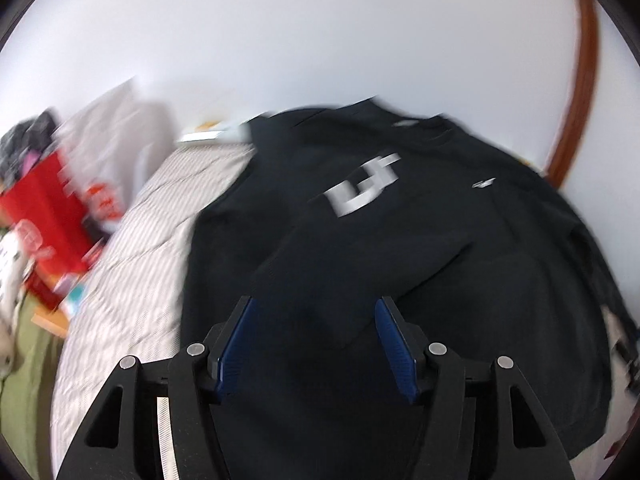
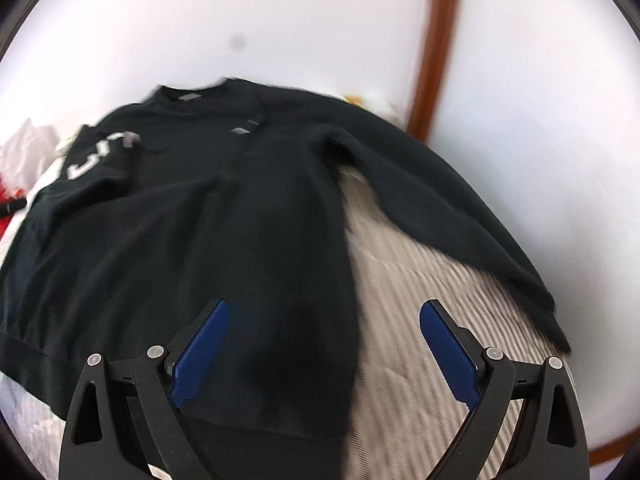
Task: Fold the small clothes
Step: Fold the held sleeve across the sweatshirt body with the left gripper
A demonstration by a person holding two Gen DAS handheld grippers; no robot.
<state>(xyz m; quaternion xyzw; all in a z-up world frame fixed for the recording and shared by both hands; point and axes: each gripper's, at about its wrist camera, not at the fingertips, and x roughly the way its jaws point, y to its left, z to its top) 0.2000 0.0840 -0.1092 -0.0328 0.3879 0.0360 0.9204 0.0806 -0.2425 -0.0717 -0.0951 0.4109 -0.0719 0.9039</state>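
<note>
Garment: a black sweatshirt (image 2: 208, 216) lies chest-up on a striped bed cover (image 2: 432, 280), collar towards the white wall (image 1: 320, 40).
Done: the left sleeve (image 1: 352, 264) is folded in across the chest, its cuff resting on the body below the white logo (image 1: 360, 188).
Left to do: the right sleeve (image 2: 452, 224) is stretched out over the cover, unfolded; the body and hem are, I judge, not yet folded.
Left tongs (image 1: 316, 340): spread about halfway, nothing between the blue pads, above the folded sleeve.
Right tongs (image 2: 324, 344): spread wide and empty, over the sweatshirt's right side edge.
Edges: the right side seam runs between the right pads; the hem sits close under both tools.
Open room: bare striped cover lies between body and right sleeve; a wooden frame (image 2: 436, 48) stands beyond.
Clutter: a red bag (image 1: 44, 208) and other clothes sit well apart, left of the sweatshirt.
</note>
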